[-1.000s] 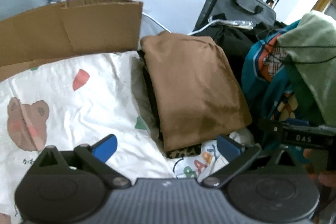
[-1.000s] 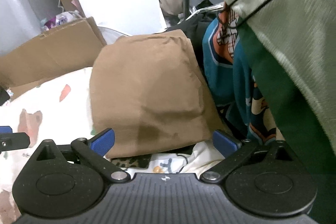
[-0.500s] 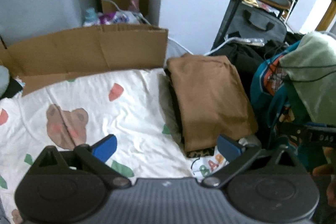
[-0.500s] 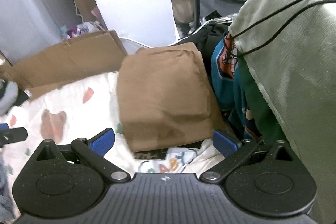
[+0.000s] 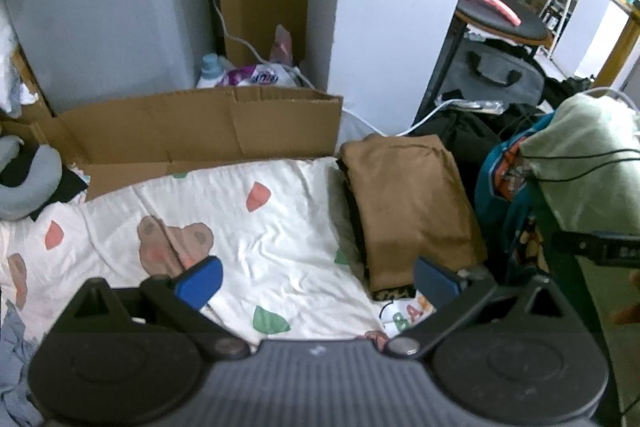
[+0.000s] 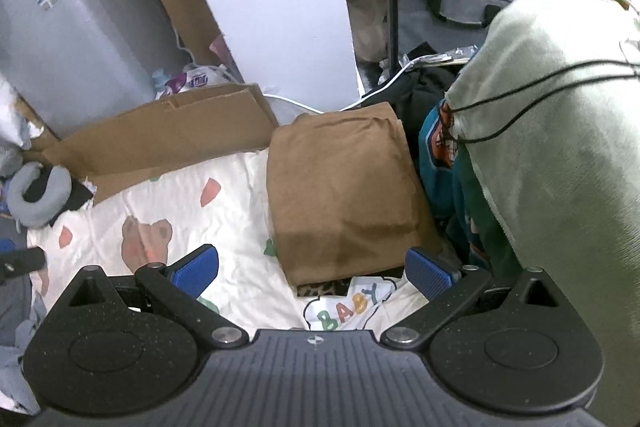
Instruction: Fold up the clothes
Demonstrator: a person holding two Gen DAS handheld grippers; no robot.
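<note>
Left-wrist view: the left tongs (image 5: pixel 316 277) stand wide open and empty above the white printed sheet (image 5: pixel 256 239), which lies spread flat across the lower left and centre of the frame, presumably as the folding surface. The brown folded garment (image 5: pixel 412 203) rests right of centre, on top of a dark stack whose leopard-print edge (image 5: pixel 394 294) shows at its lower end; its squared outline suggests this piece is finished and set aside to keep the sheet free. A cardboard flap (image 5: pixel 200 127) stands behind the sheet, upper centre.

Right-wrist view: the right tongs (image 6: pixel 312 269) are likewise open, holding nothing, just below the brown garment. At the right edge of the frame, a pale green garment (image 6: pixel 560 147) drapes over a teal printed garment (image 6: pixel 438 155), forming the unfolded pile. Both tongs hover free, so the likely next step is selecting a fresh piece from that pile.
</note>
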